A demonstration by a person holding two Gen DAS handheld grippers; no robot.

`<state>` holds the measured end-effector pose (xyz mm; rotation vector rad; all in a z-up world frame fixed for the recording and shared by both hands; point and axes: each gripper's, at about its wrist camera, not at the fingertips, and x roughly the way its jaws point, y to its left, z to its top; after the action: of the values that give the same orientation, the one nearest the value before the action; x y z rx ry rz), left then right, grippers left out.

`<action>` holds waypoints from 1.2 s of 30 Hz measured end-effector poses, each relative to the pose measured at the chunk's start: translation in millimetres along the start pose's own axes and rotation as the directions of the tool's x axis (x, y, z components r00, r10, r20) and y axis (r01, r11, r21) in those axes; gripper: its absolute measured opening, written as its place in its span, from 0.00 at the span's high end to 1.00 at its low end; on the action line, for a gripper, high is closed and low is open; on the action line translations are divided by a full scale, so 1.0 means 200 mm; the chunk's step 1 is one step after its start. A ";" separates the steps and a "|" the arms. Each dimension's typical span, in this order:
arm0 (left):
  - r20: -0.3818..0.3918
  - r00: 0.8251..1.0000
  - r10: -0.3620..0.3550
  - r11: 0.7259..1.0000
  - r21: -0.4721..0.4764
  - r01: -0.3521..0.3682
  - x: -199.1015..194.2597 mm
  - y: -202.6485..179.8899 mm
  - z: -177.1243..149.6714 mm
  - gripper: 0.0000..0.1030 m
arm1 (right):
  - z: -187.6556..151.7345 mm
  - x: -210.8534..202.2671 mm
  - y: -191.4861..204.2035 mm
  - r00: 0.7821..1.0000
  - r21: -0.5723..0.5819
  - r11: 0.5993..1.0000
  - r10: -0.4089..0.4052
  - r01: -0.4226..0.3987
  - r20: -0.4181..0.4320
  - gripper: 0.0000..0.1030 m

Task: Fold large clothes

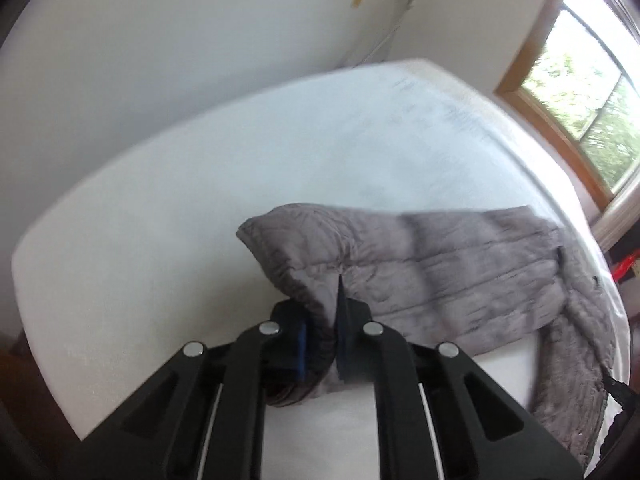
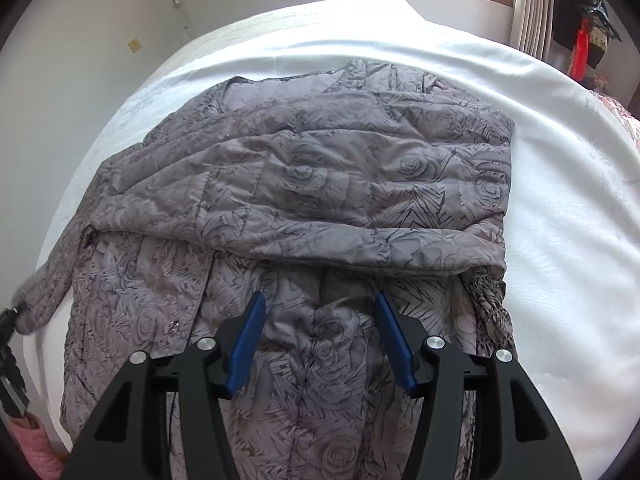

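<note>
A large grey quilted jacket (image 2: pixel 304 200) with a rose and zigzag print lay spread on a bed covered by a white sheet (image 2: pixel 560 200), filling the middle of the right wrist view, with one padded section folded across its upper half. In that view the right gripper (image 2: pixel 320 312) stood at the lower centre of the frame with its blue-padded jaws apart above the fabric, nothing pinched between them. At the far left edge of the same view the left gripper (image 2: pixel 10 320) showed only as a dark sliver at the end of a sleeve. In the left wrist view, which was blurred, the left gripper (image 1: pixel 320 320) sat at the lower centre, clenched on a bunched edge of the jacket (image 1: pixel 460 264), the cloth rising in a peak just beyond the fingers. A wooden-framed window (image 1: pixel 580 92) filled the upper right of that frame.
</note>
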<state>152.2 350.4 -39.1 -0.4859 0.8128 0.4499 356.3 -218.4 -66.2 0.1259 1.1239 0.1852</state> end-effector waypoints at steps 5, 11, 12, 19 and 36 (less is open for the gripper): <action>0.052 0.991 -0.122 0.984 0.136 0.114 -0.15 -0.39 0.06 0.93 | -0.03 -0.02 0.00 1.000 0.007 1.000 0.013 -0.013 0.003 0.45; 0.024 0.964 -0.265 0.918 0.313 0.245 -0.20 -0.94 0.03 0.93 | -0.06 -0.05 -0.02 0.999 0.014 0.999 0.035 -0.035 0.003 0.45; 0.016 0.958 -0.286 0.904 0.336 0.264 -0.20 -1.03 0.02 0.93 | -0.05 -0.05 -0.02 0.999 0.014 0.999 0.036 -0.036 0.003 0.45; -0.123 0.916 -0.381 0.800 0.454 0.393 -0.08 -1.61 -0.16 0.93 | -0.06 -0.01 -0.04 0.999 0.011 0.999 0.031 -0.031 -0.009 0.45; -0.387 0.842 -0.375 0.733 0.431 0.525 0.44 -1.88 -0.44 0.80 | -0.07 0.05 -0.06 0.999 -0.005 0.999 0.038 -0.038 -0.022 0.42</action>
<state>363.4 16.2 -69.7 -0.2173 1.0048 -0.3178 349.0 -227.5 -83.5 0.1404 1.1429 0.2240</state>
